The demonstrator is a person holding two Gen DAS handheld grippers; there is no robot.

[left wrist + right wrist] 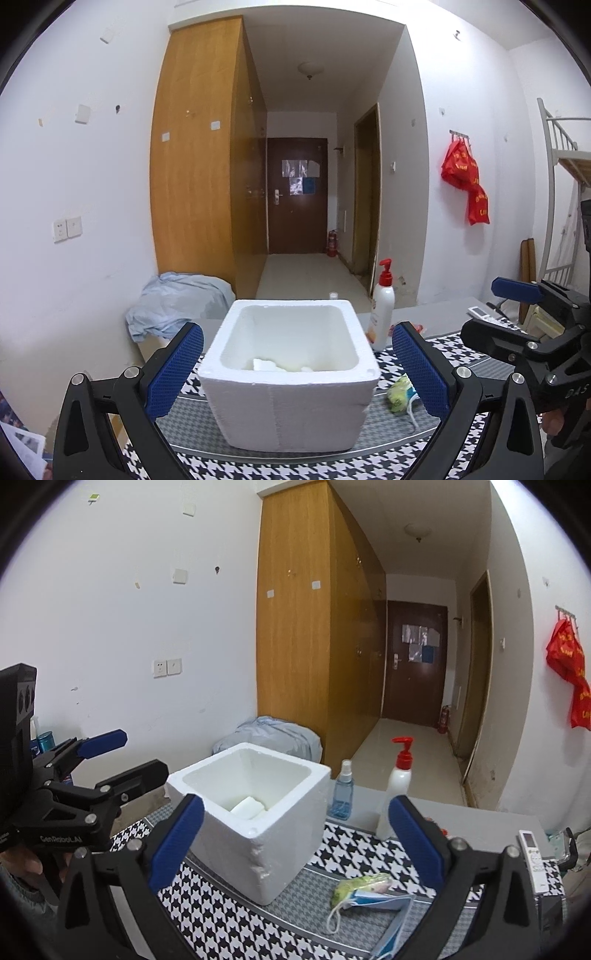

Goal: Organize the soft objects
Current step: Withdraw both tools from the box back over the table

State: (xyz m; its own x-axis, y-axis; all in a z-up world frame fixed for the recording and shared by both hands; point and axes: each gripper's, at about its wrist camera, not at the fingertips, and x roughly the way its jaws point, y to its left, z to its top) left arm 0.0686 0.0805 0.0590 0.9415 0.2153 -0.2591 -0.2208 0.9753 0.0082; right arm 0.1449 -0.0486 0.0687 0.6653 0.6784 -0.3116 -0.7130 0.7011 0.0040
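Something white is already sitting in the foam box (255, 812); both the left tool (295, 369) and right tool (295, 845) are gaping, empty, while the mask (373, 904) and green packet (360, 884) are still waiting on the worktop (369, 853)

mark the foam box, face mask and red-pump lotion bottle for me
foam box (284, 849), right wrist view, on its outer front wall.
face mask (384, 904), right wrist view, on the blue pleated panel.
red-pump lotion bottle (397, 794), right wrist view, on the white body below the pump.
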